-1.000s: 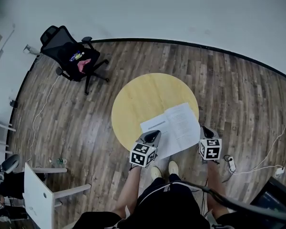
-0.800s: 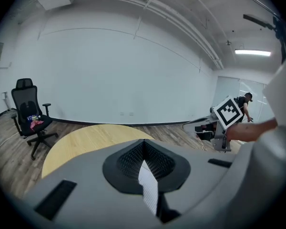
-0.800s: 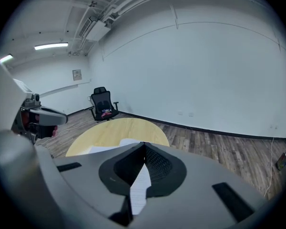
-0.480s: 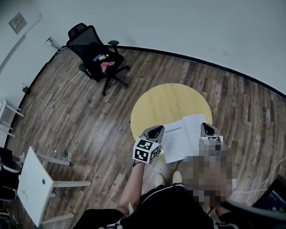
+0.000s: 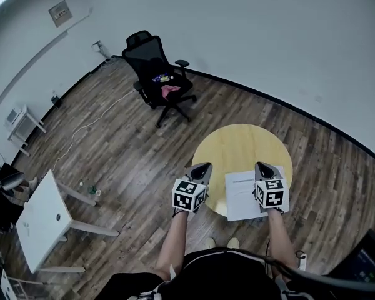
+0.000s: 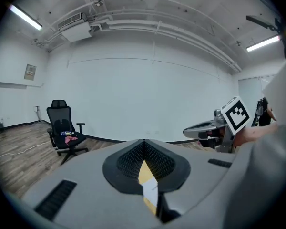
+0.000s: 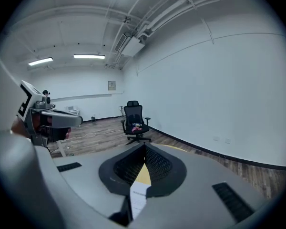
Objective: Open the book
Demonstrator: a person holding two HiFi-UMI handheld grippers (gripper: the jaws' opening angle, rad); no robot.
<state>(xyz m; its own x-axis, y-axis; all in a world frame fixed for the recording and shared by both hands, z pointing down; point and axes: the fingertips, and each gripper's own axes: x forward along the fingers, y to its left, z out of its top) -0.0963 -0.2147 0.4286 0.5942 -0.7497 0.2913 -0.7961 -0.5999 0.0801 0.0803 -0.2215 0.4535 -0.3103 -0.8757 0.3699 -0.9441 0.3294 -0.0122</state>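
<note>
Head view: book (image 5: 240,199) lies on the near edge of the round yellow table (image 5: 237,145), white page up, right part hidden behind the right gripper (image 5: 261,165). A second ago both open pages were in plain sight with the grippers low at the book's near corners. Now both are lifted off it and point out across the room, and the head camera has swung up to take in more floor and wall.

Left gripper (image 5: 204,166) hangs off the table's left edge, apart from the book. Both are clenched with nothing in them: in each gripper view the tips meet, and only a sliver of table and page shows below, through the gap behind them.

Office chair (image 5: 159,83) stands well apart, not involved.

My read: the book looks already opened and stays flat with nothing holding it down. The lift-off looks like a retreat, so the task is probably done.
</note>
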